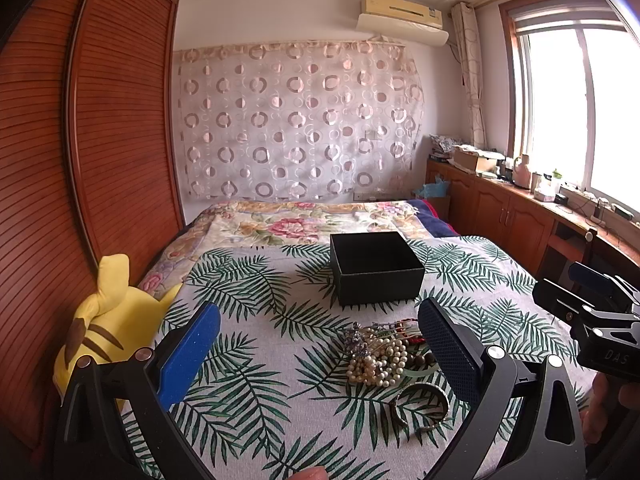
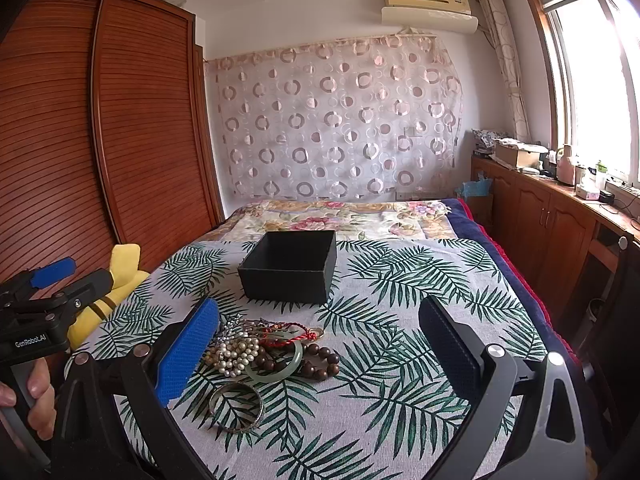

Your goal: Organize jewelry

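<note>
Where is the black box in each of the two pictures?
Left wrist view: the black box sits just right of centre on the leaf-print cloth, beyond the jewelry pile.
Right wrist view: the black box sits just left of centre, again beyond the jewelry pile.
Shared landmark: the yellow plush toy at the bed's left edge.

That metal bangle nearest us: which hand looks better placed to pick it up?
Probably the left. In its view the metal bangle lies between the open left gripper fingers; in the right gripper view it sits off by the left finger.
</note>
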Demonstrator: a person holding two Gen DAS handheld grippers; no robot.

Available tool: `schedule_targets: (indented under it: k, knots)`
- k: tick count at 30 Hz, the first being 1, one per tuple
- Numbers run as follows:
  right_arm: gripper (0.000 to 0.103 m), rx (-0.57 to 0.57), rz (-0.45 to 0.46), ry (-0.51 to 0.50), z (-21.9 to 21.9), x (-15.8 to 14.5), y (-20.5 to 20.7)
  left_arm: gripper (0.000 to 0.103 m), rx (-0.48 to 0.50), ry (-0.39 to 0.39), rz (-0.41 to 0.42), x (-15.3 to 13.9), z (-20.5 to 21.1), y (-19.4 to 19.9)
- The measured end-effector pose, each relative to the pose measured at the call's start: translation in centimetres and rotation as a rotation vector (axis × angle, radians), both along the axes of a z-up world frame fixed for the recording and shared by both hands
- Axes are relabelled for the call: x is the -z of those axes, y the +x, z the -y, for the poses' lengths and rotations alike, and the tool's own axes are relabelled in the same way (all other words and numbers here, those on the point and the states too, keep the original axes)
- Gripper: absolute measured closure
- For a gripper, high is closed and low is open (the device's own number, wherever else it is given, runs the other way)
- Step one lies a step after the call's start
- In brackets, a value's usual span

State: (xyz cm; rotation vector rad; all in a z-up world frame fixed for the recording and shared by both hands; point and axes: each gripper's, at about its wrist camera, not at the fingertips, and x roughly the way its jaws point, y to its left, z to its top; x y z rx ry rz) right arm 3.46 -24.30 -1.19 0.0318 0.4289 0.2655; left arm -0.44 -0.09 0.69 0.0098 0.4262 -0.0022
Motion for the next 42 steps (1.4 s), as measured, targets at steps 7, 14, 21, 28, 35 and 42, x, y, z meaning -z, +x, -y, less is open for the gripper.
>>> schedule_targets:
  k: [7,14,21,28,35,42]
  knots:
    - [0.002,0.0,-0.001,0.0,0.2,0.2,0.3,0.007,0.0,0.0,0.0,0.0,0.0,0.0]
    - [0.002,-0.019,-0.018,-0.011,-0.1,0.1,0.2,0.007,0.017,-0.003,-0.031,0.7,0.0,0.2]
    - [0.005,-0.053,-0.065,-0.029,0.3,2.1,0.4,0.007,0.067,-0.007,-0.113,3.2,0.1,1.1]
    - [0.012,-0.077,-0.125,-0.043,1.1,4.2,1.1,0.007,0.147,-0.003,-0.23,6.5,1.0,2.7]
    - [0.02,-0.1,-0.167,-0.059,1.3,5.7,1.7,0.022,0.249,-0.029,-0.329,9.1,2.2,4.3]
    - [0.02,-0.106,-0.191,-0.055,1.6,6.4,2.1,0.056,0.331,-0.07,-0.419,11.1,3.3,5.7]
